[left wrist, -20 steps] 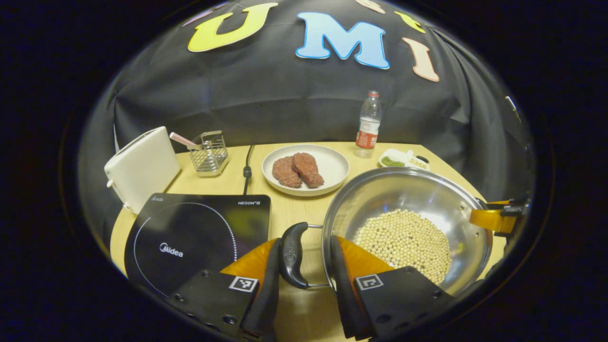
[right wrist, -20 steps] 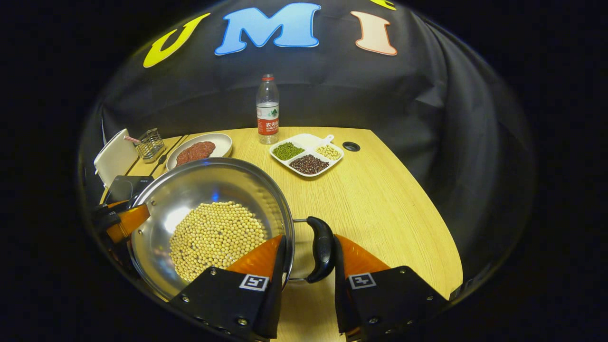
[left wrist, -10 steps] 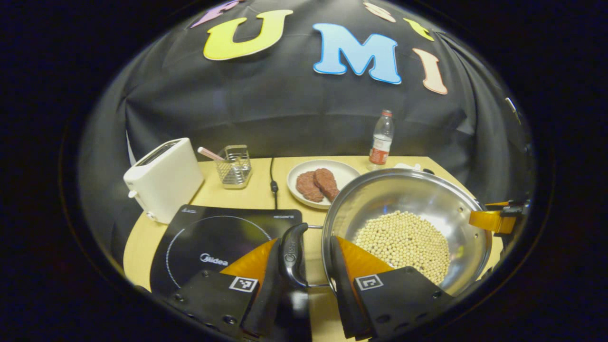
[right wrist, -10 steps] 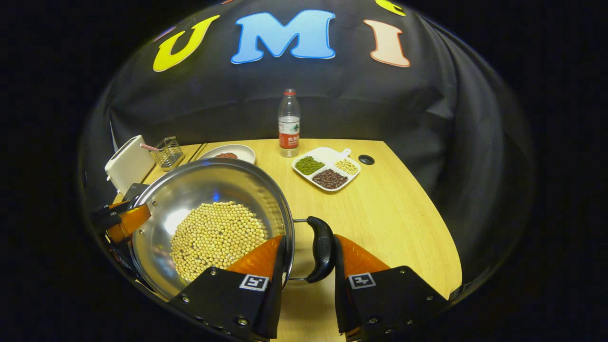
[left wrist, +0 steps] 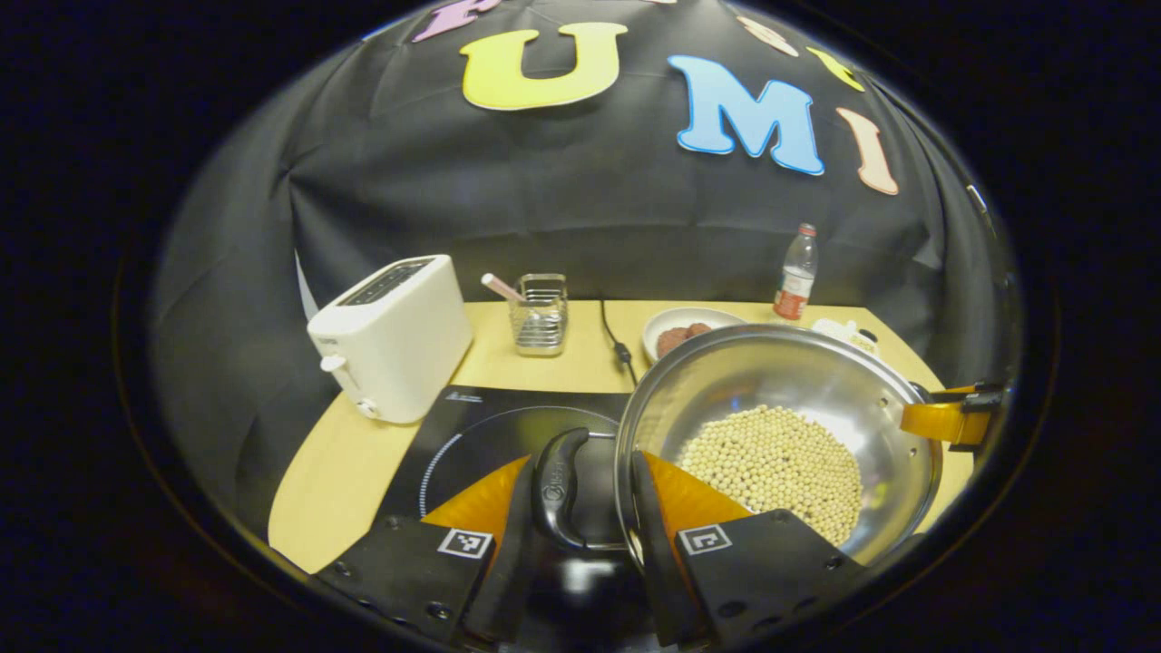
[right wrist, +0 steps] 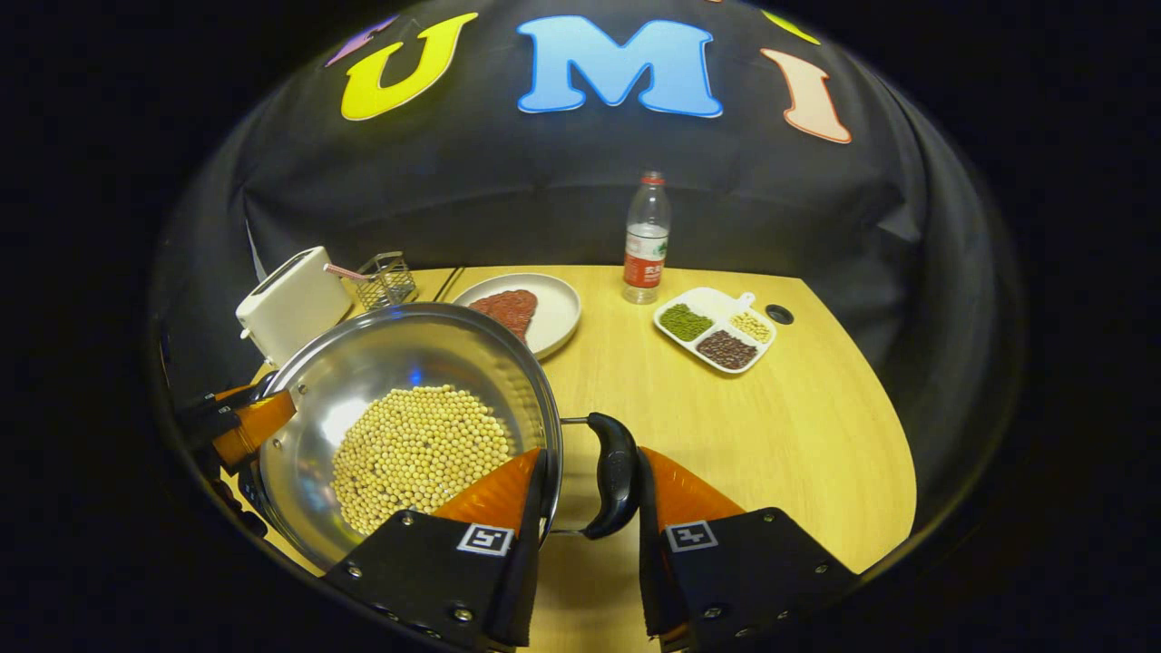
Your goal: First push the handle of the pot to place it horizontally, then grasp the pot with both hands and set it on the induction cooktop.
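A steel pot (left wrist: 771,363) holding soybeans (left wrist: 771,462) hangs in the air between both grippers. My left gripper (left wrist: 576,494) is shut on its black left handle (left wrist: 558,485), above the black induction cooktop (left wrist: 481,426). The other gripper (left wrist: 948,419) shows at the pot's far rim. In the right gripper view, my right gripper (right wrist: 590,481) is shut on the pot's black right handle (right wrist: 615,472). One finger of each gripper sits inside the rim. The pot (right wrist: 399,354) spreads to the left there, with the left gripper (right wrist: 240,422) at its far side.
A white toaster (left wrist: 390,336) stands left of the cooktop, with a wire rack (left wrist: 540,313) and a black cable (left wrist: 617,340) behind. A plate of meat (right wrist: 562,308), a water bottle (right wrist: 646,240) and a divided dish of beans (right wrist: 721,317) sit on the wooden table (right wrist: 771,426).
Both grippers have carried the pot leftwards. The cooktop now lies under the left handle, and the toaster has come closer in both views.
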{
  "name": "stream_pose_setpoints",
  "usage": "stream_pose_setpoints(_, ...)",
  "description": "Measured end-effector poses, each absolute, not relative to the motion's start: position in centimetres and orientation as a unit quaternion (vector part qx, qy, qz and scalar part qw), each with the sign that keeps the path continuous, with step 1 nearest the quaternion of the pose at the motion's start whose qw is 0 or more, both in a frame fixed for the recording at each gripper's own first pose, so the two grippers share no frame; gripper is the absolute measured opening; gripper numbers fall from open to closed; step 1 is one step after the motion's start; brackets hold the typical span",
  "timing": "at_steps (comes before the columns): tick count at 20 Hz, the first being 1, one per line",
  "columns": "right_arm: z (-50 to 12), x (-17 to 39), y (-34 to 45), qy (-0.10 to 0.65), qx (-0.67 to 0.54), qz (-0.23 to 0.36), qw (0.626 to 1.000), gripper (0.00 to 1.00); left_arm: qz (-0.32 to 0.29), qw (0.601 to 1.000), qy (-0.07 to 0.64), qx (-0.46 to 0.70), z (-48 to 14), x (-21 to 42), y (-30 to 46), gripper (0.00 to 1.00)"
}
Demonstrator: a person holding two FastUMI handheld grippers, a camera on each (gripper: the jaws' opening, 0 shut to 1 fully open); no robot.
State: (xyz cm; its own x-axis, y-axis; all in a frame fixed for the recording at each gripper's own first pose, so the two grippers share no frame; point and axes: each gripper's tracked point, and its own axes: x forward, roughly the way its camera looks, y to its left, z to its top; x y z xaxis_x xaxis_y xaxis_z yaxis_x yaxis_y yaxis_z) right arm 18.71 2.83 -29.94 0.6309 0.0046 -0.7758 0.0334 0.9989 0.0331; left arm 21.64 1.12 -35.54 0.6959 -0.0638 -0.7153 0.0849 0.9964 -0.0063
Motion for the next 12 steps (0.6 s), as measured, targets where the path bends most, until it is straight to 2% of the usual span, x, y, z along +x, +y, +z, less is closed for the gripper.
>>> stream_pose_setpoints(1,-30.0,19.0,3.8,0.429,0.022,-0.001,0.903,0.47,-0.034,0.921,0.389,0.011,-35.6,21.5,2.1,0.64)
stream_pose_setpoints(3,-30.1,19.5,5.8,0.431,0.027,0.011,0.902,0.47,-0.022,0.922,0.387,0.007,-35.9,21.5,4.4,0.64)
stream_pose_setpoints(4,-30.3,19.7,6.7,0.434,0.029,0.017,0.900,0.47,-0.017,0.923,0.385,0.005,-36.0,21.6,5.7,0.60)
stream_pose_setpoints(5,-30.4,19.8,7.6,0.436,0.028,0.023,0.899,0.46,-0.012,0.922,0.386,0.005,-36.2,21.6,6.6,0.63)
stream_pose_setpoints(6,-30.6,19.9,8.4,0.438,0.027,0.027,0.898,0.46,-0.008,0.922,0.388,0.004,-36.3,21.6,7.1,0.60)
stream_pose_setpoints(10,-31.0,20.2,10.5,0.444,0.032,0.039,0.894,0.47,-0.001,0.923,0.384,0.008,-37.1,22.1,10.0,0.60)
stream_pose_setpoints(12,-30.9,20.8,11.2,0.442,0.037,0.038,0.895,0.47,0.000,0.925,0.381,0.007,-37.3,22.7,10.4,0.56)
